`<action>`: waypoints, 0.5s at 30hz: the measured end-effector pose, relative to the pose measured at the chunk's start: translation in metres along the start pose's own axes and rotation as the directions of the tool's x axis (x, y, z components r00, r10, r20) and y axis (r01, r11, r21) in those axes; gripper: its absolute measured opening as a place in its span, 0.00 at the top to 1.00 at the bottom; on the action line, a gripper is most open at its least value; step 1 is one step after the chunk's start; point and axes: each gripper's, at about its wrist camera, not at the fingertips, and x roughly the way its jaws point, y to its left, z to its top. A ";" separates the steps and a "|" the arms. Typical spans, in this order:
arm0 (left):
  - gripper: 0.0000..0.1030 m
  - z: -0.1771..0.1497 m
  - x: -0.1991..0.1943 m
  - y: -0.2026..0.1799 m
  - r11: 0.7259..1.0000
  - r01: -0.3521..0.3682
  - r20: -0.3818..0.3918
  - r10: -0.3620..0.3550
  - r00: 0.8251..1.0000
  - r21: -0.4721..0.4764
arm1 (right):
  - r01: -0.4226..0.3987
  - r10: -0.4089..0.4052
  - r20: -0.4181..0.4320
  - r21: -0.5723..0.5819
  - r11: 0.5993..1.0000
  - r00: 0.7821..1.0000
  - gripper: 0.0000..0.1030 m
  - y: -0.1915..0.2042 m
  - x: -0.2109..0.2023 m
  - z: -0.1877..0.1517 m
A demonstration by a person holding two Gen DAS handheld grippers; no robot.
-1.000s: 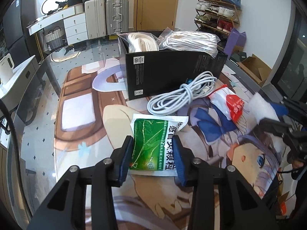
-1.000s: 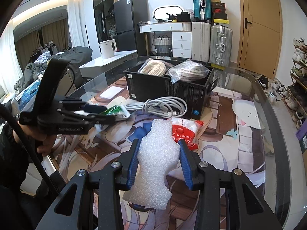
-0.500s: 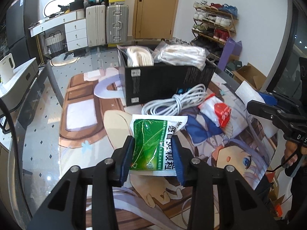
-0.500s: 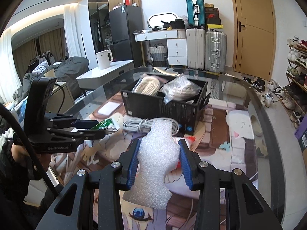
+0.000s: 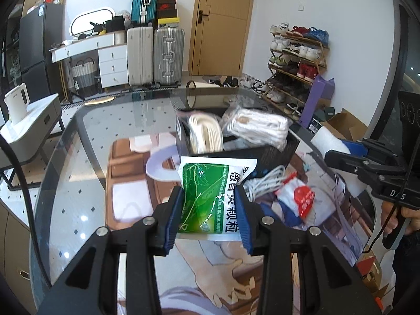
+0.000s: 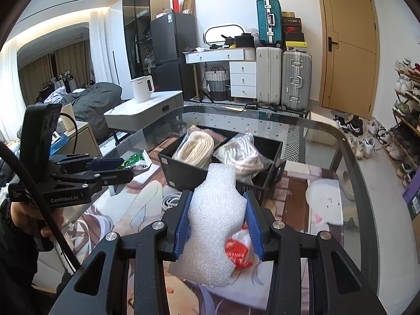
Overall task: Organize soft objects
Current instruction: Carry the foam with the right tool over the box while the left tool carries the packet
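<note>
Left wrist view: the left gripper (image 5: 210, 210) is clenched on a green sachet (image 5: 207, 197), light and crinkly (likely slippery), pinched mid-body, held level above the counter (image 5: 78, 157) short of the black box (image 5: 262, 155).

Right wrist view: the right gripper (image 6: 219, 220) squeezes a white foam piece (image 6: 215, 218), featherlight and compressible, gripped at its waist, raised before the box.

Each gripper was a matte black frame of triangular cut-out arms with silver screws at the joints. The left gripper (image 5: 210, 216) carried ribbed pads, black at nine o'clock and dark blue at three. The right gripper (image 6: 218, 221) had bright blue ribbed pads on both fingers. From the side, the left body bore white "GenRobot.AI" lettering, with a black cable looping past. Bare fingers wrapped the black handles.
</note>
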 end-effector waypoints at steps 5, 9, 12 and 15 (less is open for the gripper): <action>0.64 0.013 0.001 -0.003 1.000 0.002 0.022 -0.002 1.000 0.015 | -0.001 0.001 -0.002 -0.015 1.000 1.000 0.61 -0.002 0.008 0.009; 0.64 0.023 0.006 -0.004 1.000 0.004 0.032 -0.004 0.999 0.022 | 0.000 0.000 0.002 -0.022 1.000 1.000 0.61 -0.005 0.011 0.018; 0.64 0.030 0.011 -0.003 1.000 0.005 0.036 -0.006 0.999 0.029 | -0.001 0.001 0.004 -0.023 1.000 1.000 0.61 -0.009 0.015 0.025; 0.64 0.037 0.017 -0.004 1.000 0.004 0.038 -0.005 0.999 0.029 | -0.006 0.006 -0.001 -0.021 1.000 1.000 0.61 -0.014 0.022 0.033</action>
